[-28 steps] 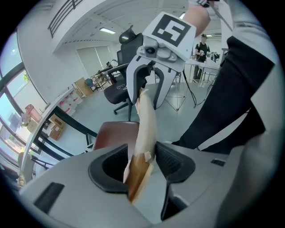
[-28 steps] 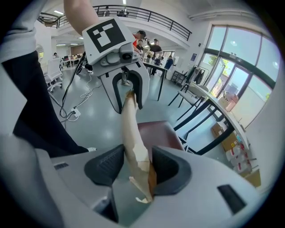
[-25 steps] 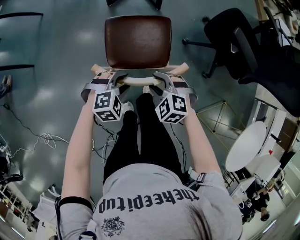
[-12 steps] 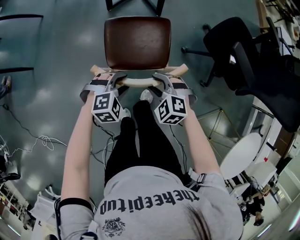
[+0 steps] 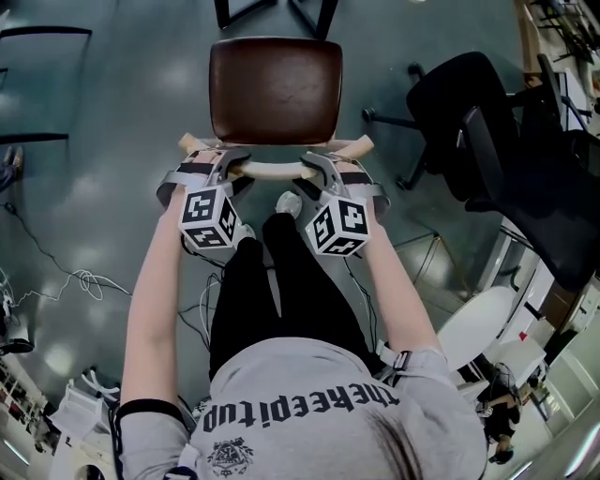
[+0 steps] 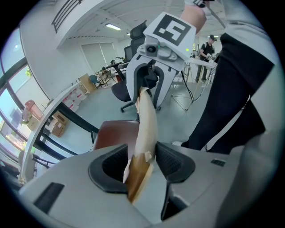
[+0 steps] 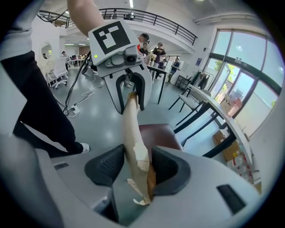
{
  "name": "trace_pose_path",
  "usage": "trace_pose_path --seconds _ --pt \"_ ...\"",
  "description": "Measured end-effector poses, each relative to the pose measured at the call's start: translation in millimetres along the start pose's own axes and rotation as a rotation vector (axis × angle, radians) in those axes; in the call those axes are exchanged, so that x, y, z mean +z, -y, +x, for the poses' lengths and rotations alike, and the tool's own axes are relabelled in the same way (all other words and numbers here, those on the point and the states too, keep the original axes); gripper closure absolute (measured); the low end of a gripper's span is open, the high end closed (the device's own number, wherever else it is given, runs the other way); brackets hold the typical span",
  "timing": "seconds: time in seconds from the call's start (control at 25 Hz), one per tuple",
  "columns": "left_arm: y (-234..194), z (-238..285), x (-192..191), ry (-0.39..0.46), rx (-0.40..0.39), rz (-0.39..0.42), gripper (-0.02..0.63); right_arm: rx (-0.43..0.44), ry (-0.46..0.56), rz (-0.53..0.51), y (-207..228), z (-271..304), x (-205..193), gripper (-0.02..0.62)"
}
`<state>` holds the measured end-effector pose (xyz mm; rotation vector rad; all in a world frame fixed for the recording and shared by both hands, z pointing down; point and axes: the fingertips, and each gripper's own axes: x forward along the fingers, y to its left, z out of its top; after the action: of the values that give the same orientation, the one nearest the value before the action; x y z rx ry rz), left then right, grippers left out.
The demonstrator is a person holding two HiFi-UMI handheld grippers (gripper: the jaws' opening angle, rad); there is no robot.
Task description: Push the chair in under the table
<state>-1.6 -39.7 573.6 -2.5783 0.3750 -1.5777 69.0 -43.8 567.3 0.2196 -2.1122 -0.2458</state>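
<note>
Chair (image 5: pixel 275 89): it stands on the grey floor (image 5: pixel 112 141) straight ahead of you, brown seat facing away, pale wooden rail (image 5: pixel 277 170) of its back nearest you.
Left gripper (image 6: pixel 141 161): it points steeply down, and its two pads are closed on the rail near the rail's left end. The wood fills the gap between them.
Right gripper (image 7: pixel 137 165): its pads likewise clamp the rail, near the right end. The wood here is chipped and peeling.
Table legs (image 5: pixel 234 11): black, just beyond the seat's far edge. The seat is not under them.
Your feet: one pale shoe (image 5: pixel 289 202) shows just behind the rail, between the grippers.
Office chair (image 5: pixel 487 103): black, to your right, well apart from the chair.
Cable (image 5: pixel 84 281): loose on the floor to your left.
</note>
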Motion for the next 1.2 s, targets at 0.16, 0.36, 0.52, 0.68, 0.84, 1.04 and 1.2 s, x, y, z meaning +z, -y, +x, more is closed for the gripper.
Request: trace_pose_path --seconds 0.16,0.36,0.52,0.68,0.84,1.04,1.2 --pt "-1 -1 -1 -0.002 0.005 0.001 0.4 0.0 0.006 -0.013 0 0 2 0.399" --pt "-1 -2 -3 -0.005 0.001 0.003 0.4 0.004 0.006 -0.013 0 1 4 0.4" --pt "-13 0 -7 -0.008 0.008 0.002 0.399 -0.003 0.0 -0.002 10 6 6 0.4" --pt "-26 0 -12 -0.01 0.007 0.005 0.396 -0.005 -0.003 0.008 21 12 10 0.4" --pt "-47 4 -14 -0.007 0.014 0.013 0.394 -0.017 -0.006 0.018 40 19 12 0.399" --pt "-72 3 -20 0.001 0.014 0.029 0.394 -0.029 -0.012 0.034 63 28 19 0.397" --pt "-90 4 -27 0.006 0.011 0.04 0.394 -0.04 -0.02 0.046 78 37 25 0.394"
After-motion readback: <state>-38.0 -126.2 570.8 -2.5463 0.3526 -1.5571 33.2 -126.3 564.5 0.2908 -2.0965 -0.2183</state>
